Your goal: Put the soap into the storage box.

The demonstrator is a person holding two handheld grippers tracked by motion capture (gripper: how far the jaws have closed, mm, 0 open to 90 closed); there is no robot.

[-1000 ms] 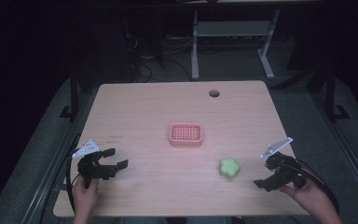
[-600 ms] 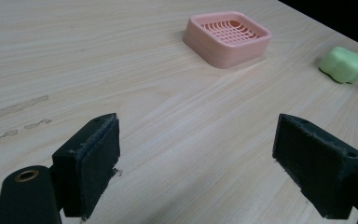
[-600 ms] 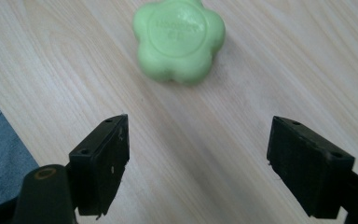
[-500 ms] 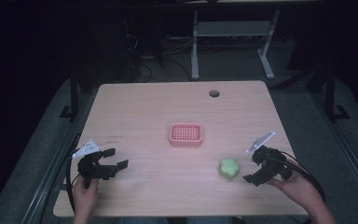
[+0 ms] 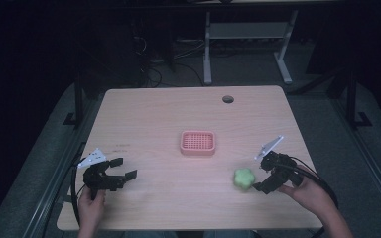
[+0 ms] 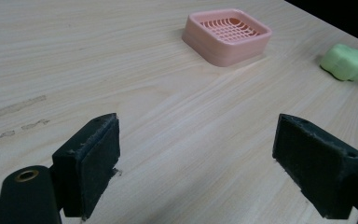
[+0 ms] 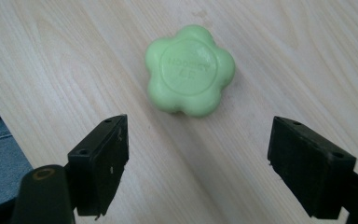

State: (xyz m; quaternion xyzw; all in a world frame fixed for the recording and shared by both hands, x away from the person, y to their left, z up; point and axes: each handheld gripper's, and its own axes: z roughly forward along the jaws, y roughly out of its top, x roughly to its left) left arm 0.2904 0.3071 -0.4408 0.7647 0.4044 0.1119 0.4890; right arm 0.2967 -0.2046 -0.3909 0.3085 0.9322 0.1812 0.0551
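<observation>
A green flower-shaped soap (image 5: 244,179) (image 7: 190,71) (image 6: 346,62) lies flat on the wooden table (image 5: 178,119), right of the middle. My right gripper (image 5: 259,178) (image 7: 196,163) stands open just to its right, jaws wide, the soap a little ahead of them and untouched. A pink slotted soap dish (image 5: 197,143) (image 6: 227,33) sits at the table's centre with nothing in it. Near the front left edge my left gripper (image 5: 124,167) (image 6: 196,163) is open over bare wood, far from both.
A round cable hole (image 5: 227,99) is in the table's far right part. Metal frame legs (image 5: 207,49) stand on the dark floor behind the table. The right gripper view has the table's edge (image 7: 0,116) close at its left.
My right gripper has moved left across the table, from near the right edge up to the soap. The left gripper, soap and dish have stayed put.
</observation>
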